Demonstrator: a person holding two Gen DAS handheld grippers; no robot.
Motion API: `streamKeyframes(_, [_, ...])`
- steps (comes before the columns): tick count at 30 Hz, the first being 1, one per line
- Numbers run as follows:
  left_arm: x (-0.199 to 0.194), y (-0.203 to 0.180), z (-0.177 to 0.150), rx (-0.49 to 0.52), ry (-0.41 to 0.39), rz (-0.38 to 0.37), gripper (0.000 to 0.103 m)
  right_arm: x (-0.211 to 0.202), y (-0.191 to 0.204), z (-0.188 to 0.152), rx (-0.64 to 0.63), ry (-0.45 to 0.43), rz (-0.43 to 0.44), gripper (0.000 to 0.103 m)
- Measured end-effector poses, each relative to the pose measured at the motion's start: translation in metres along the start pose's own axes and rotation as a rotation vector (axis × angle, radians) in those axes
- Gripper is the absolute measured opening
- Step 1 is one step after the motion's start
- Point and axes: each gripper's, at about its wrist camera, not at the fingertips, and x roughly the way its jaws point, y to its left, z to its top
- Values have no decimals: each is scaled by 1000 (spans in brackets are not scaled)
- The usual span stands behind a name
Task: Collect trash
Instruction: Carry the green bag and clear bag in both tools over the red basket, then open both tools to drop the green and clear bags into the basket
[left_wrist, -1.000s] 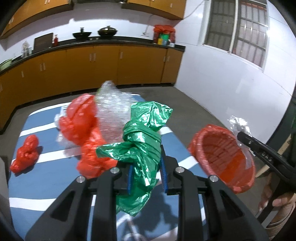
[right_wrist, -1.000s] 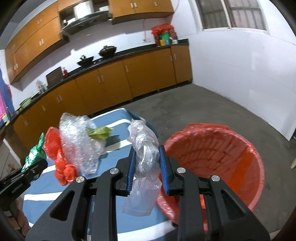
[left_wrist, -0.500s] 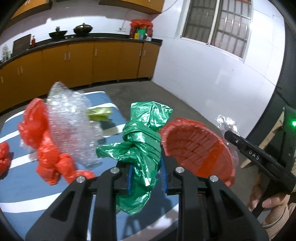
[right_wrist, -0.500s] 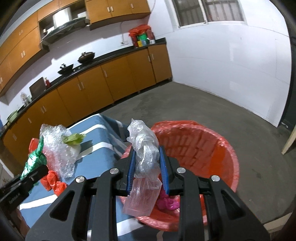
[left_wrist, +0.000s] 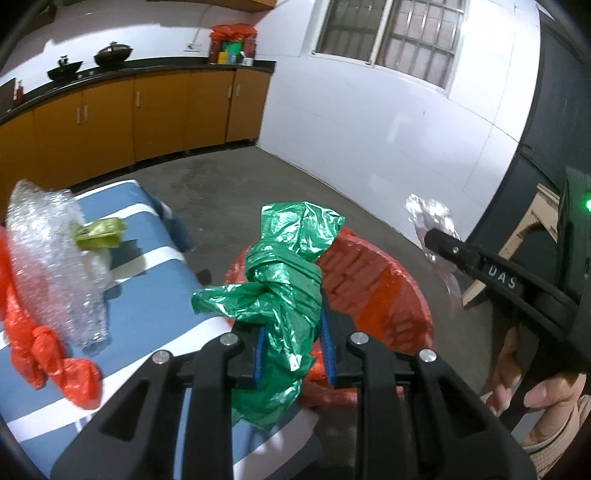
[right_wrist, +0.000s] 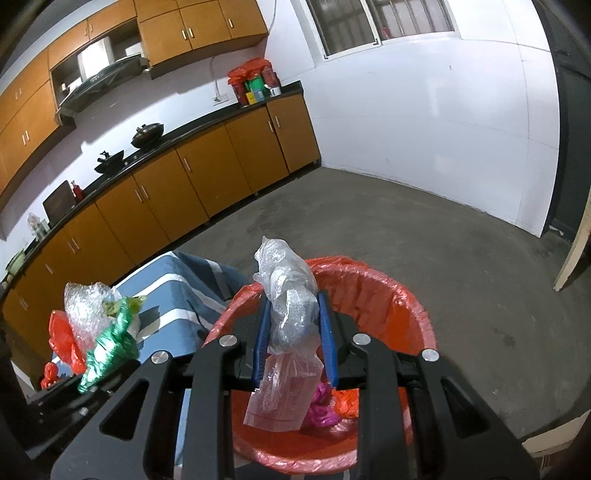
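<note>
Green bag (left_wrist: 284, 280) clamped in the left gripper (left_wrist: 293, 350) and clear bag (right_wrist: 290, 306) clamped in the right gripper (right_wrist: 295, 339), the bin (right_wrist: 413, 314) at 12 o'clock below both; each release is best made only once squarely over its mouth.

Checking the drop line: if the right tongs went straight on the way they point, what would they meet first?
Probably the red-lined bin: the right tongs, shut on a clear bag, point down into its mouth. First contact looks like its far inner wall or the trash inside; depth is unclear.
</note>
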Motion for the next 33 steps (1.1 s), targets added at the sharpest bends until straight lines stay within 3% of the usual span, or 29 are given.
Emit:
streamKeyframes(8, [29, -14, 5, 24, 39, -33, 25, 7, -10, 12, 17, 7, 16, 26])
streamKeyframes(10, [35, -16, 6, 23, 46, -34, 33, 8, -15, 14, 28, 8, 26, 28])
streamKeyframes(15, [47, -19, 5, 21, 62, -35, 44, 10, -19, 13, 43, 11, 31, 47])
streamKeyframes(17, [49, -18, 3, 21, 68, -30, 46, 11, -21, 12, 48, 13, 29, 47])
streamKeyframes(25, [37, 7, -5, -21, 46, 57, 57, 10, -24, 9, 49, 14, 5, 47])
streamKeyframes(33, [16, 30, -11, -57, 20, 125, 60, 5, -8, 7, -4, 10, 5, 47])
